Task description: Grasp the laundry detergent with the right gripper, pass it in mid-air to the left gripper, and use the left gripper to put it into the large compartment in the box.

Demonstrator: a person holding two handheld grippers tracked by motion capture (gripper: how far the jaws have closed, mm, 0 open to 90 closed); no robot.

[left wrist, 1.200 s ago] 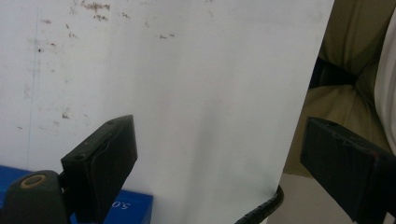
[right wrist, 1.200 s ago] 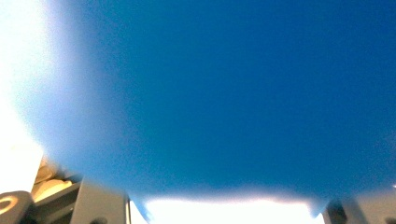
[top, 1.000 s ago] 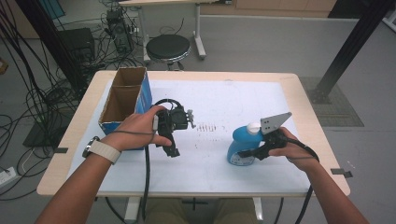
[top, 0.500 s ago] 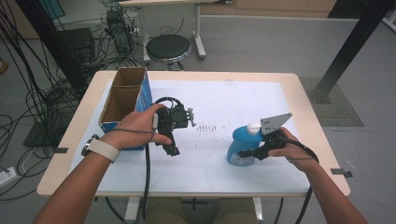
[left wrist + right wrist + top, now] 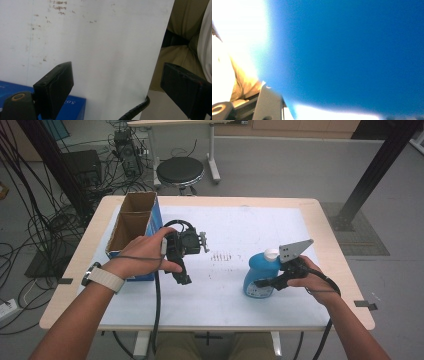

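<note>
The left claw (image 5: 192, 242) is held open and empty beside the cardboard box (image 5: 134, 227) at the table's (image 5: 310, 312) left side. The blue bottle (image 5: 259, 274) stands upright at centre-right, well apart from it. The right claw (image 5: 264, 283) is clamped on the bottle's lower body, approached level from the right.

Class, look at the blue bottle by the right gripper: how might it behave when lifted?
The blue bottle looks like smooth plastic, so it may slip. It is taller than wide, so probably tippy when nudged. The right gripper grips low, so it could lean.
</note>
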